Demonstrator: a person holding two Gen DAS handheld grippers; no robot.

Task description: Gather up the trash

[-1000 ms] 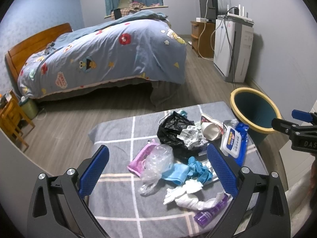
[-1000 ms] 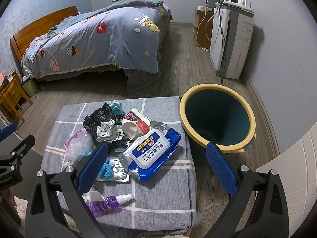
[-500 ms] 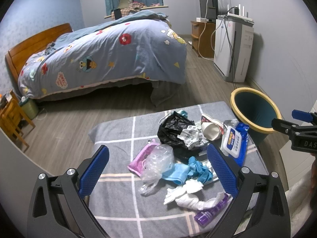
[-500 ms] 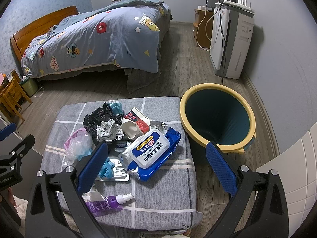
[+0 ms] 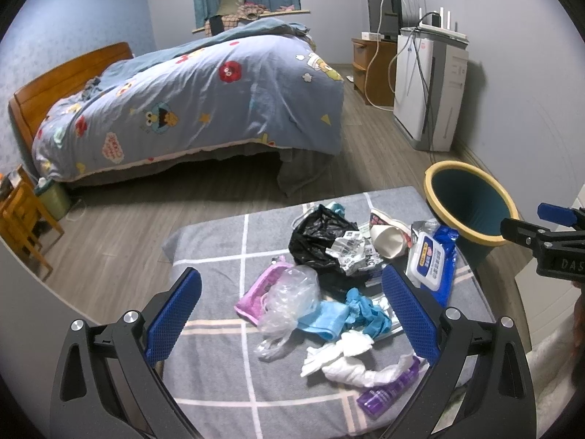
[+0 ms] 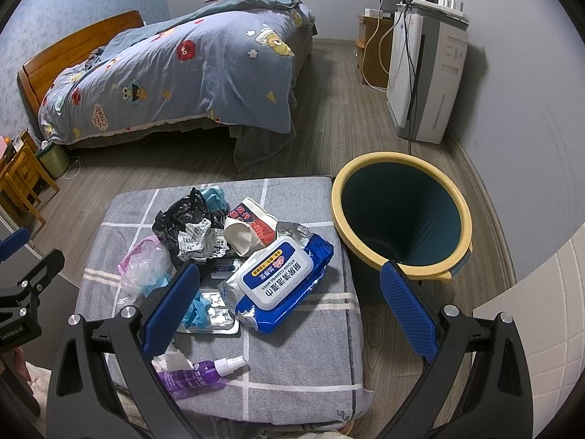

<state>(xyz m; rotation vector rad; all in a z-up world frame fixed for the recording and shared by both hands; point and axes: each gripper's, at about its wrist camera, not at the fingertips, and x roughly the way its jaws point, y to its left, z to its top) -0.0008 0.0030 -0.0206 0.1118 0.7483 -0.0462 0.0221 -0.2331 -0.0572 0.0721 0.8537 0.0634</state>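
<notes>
A pile of trash lies on a grey checked cushion: a black plastic bag, a clear bag, blue gloves, white tissue, a purple spray bottle, a paper cup and a blue wipes pack. A yellow-rimmed dark bin stands on the floor right of the cushion. My left gripper is open above the clear bag and gloves. My right gripper is open above the wipes pack and the cushion's right edge. Both are empty.
A bed with a blue quilt fills the far side. A white appliance with cables stands by the right wall beyond the bin. A wooden chair is at the left. Wood floor lies between bed and cushion.
</notes>
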